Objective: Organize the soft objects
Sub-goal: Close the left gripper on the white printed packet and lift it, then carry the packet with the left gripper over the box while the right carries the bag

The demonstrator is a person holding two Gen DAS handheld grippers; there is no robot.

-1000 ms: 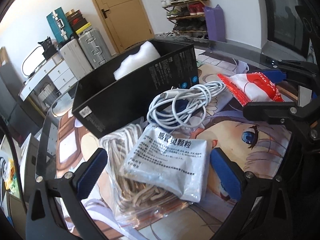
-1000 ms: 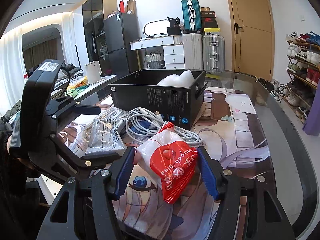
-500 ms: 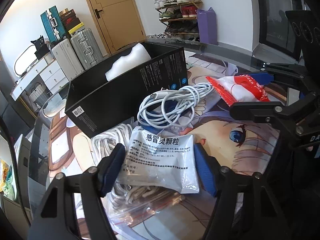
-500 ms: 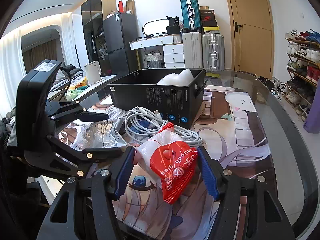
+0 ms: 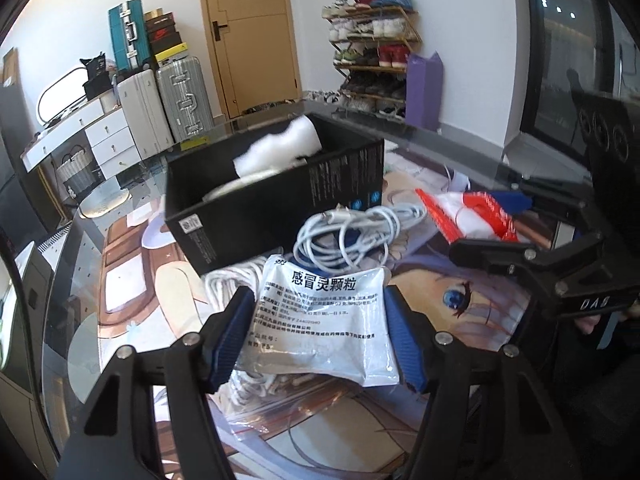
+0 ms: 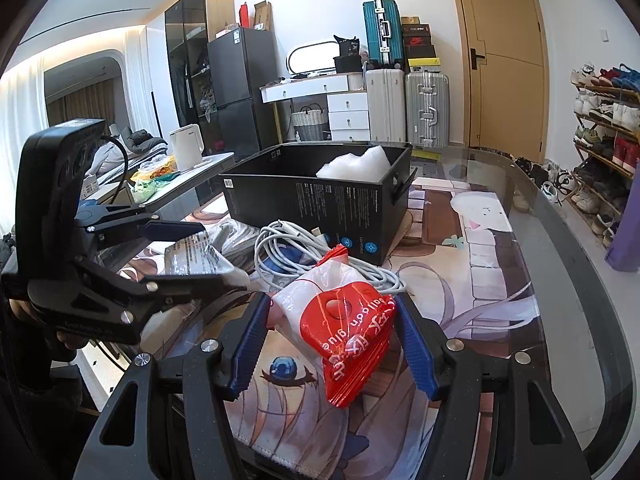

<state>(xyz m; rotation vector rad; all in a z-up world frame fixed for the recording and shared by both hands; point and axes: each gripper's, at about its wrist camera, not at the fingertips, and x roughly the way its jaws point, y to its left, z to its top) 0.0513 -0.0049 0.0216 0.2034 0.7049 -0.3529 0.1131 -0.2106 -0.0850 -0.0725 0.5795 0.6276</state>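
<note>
Left gripper (image 5: pixel 320 344) jaws clamped on crinkly silver sachet (image 5: pixel 324 320), right gripper (image 6: pixel 334 344) apparently pinching glossy red-white pouch (image 6: pixel 344 332)

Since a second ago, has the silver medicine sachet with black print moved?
Yes. The silver medicine sachet, clamped in the left tongs, has lifted off the bagged white rope toward the black cardboard box.

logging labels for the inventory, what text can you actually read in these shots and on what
"感冒灵颗粒": silver sachet in the left gripper; its small print is blurred.
"balloon glue": red and white packet in the right gripper.
"DAB": right gripper's body, seen from the left wrist.
Black box: print too small.
</note>
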